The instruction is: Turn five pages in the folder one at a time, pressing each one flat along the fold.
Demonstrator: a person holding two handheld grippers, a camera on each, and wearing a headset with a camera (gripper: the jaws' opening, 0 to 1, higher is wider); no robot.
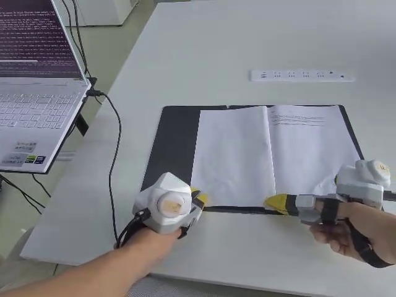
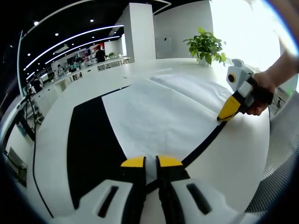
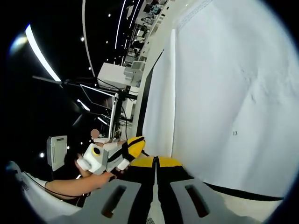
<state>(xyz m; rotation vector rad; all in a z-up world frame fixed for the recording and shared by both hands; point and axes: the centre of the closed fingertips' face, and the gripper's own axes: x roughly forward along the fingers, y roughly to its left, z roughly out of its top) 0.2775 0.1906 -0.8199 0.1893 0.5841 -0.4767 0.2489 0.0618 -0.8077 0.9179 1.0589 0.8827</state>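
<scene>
Head view: the folder (image 1: 170,145) lies open and flat on the white table (image 1: 204,55), right in front of the person, black cover showing along the left and near edges.
Pages: left page (image 1: 232,154) and right page (image 1: 312,154) are thin white sheets. I'd call them light, floppy, easy to crease or tear, and slick against a hard jaw.
Where to grab: my pick is a free near corner or outer edge of the right page, a shallow pinch on one sheet alone, well clear of the fold (image 1: 271,154).
Pressing: flat paper on a hard table should take a firm sweep along the fold without trouble.
Long axis: the open folder runs wide, left to right across the person.
Pointing: the fold runs straight away from the person, and the print sits at the far end of the right page.
Left gripper (image 1: 199,199): at the left page's near corner; in the left gripper view (image 2: 151,162) the jaws are narrow, nearly together, and I cannot tell whether paper sits between them.
Right gripper (image 1: 277,203): tips at the near edge just beside the fold; in the right gripper view (image 3: 155,162) the jaws are drawn together, nothing visibly held.
Around: power strip (image 1: 302,75) beyond the folder, laptop (image 1: 31,105) off to the left.
</scene>
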